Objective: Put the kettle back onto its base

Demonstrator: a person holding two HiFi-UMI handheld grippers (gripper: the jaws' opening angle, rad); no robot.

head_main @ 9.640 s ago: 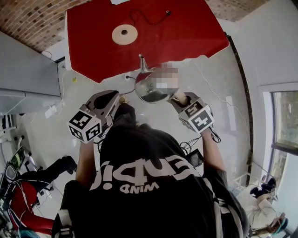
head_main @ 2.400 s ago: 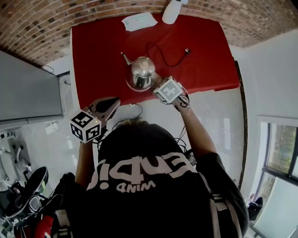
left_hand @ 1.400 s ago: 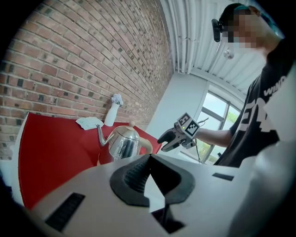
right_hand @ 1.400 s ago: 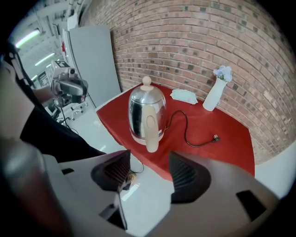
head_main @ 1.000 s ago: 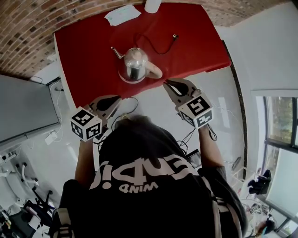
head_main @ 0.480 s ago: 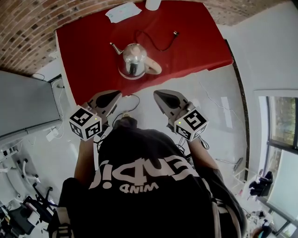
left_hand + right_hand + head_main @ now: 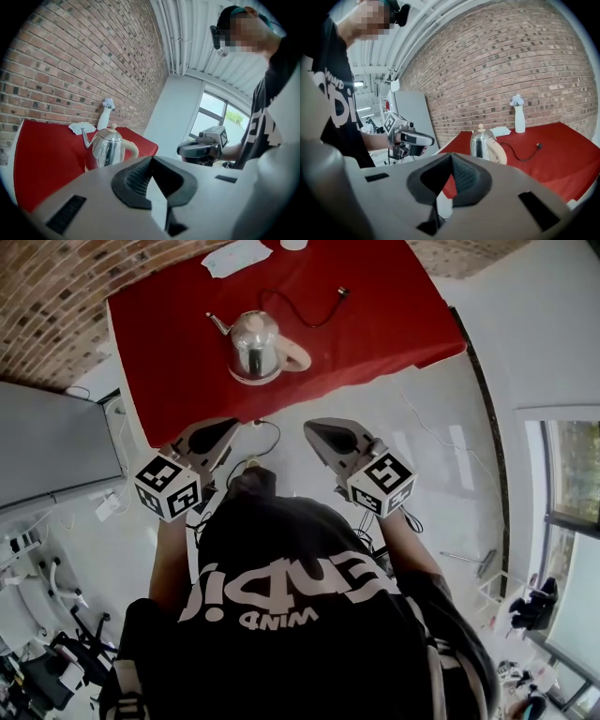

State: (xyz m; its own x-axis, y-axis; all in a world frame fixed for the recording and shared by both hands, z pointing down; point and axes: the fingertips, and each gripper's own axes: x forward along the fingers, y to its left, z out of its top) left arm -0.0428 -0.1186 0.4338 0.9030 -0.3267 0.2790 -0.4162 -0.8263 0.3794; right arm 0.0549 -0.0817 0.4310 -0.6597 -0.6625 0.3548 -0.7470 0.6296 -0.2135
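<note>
Head view puts both of your grippers in front of your chest, short of the red table (image 7: 394,306); your left gripper (image 7: 232,425) has its jaws pressed together with nothing between them; your right gripper (image 7: 314,427) is likewise clenched on nothing; the two stand side by side, apart from each other and clear of the table's near edge. The kettle (image 7: 251,343) stands upright on its base (image 7: 248,381), towards the near-left part of the table; its spout points to the left of the view and its pale handle to the right; neither gripper touches it. A black cord (image 7: 314,310) loops across the cloth beyond the kettle, its plug end lying free on the red; a sheet of white paper (image 7: 234,257) lies at the far edge; in the right gripper view a white vase (image 7: 519,119) with flowers stands against the brick wall (image 7: 511,61).
</note>
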